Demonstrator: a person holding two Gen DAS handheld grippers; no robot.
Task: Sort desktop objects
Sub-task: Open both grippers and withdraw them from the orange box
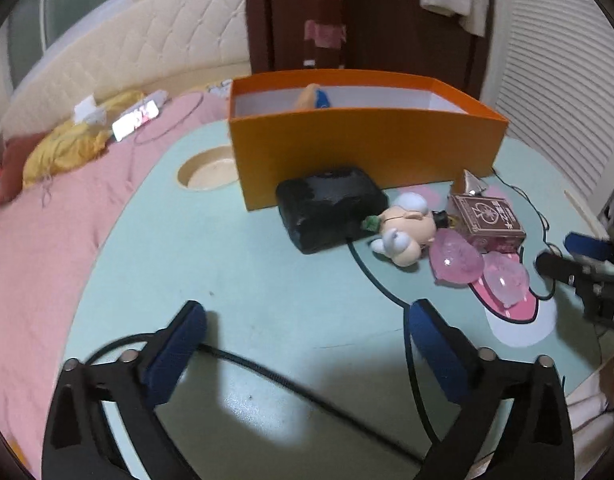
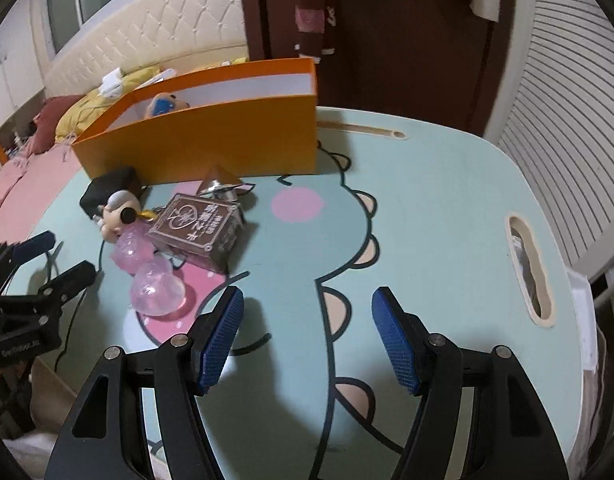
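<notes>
An orange box (image 1: 363, 152) (image 2: 211, 140) stands at the back of the mint table, with a small blue-and-tan toy (image 1: 315, 96) (image 2: 163, 105) inside. In front of it lie a black case (image 1: 327, 208) (image 2: 107, 190), a doll figure (image 1: 403, 228) (image 2: 119, 210), a brown card box (image 1: 487, 220) (image 2: 195, 228), a silver cone (image 1: 471, 182) (image 2: 219, 184) and two pink clear shells (image 1: 455, 258) (image 2: 157, 288). My left gripper (image 1: 303, 316) is open over bare table, short of the case. My right gripper (image 2: 307, 300) is open too, right of the shells, holding nothing.
A black cable (image 1: 291, 384) runs across the table under my left gripper. The table has a round cup recess (image 1: 207, 170) and a handle slot (image 2: 531, 276). A pink bed (image 1: 39, 240) with a yellow cloth lies left; a slatted wall (image 2: 567, 120) stands right.
</notes>
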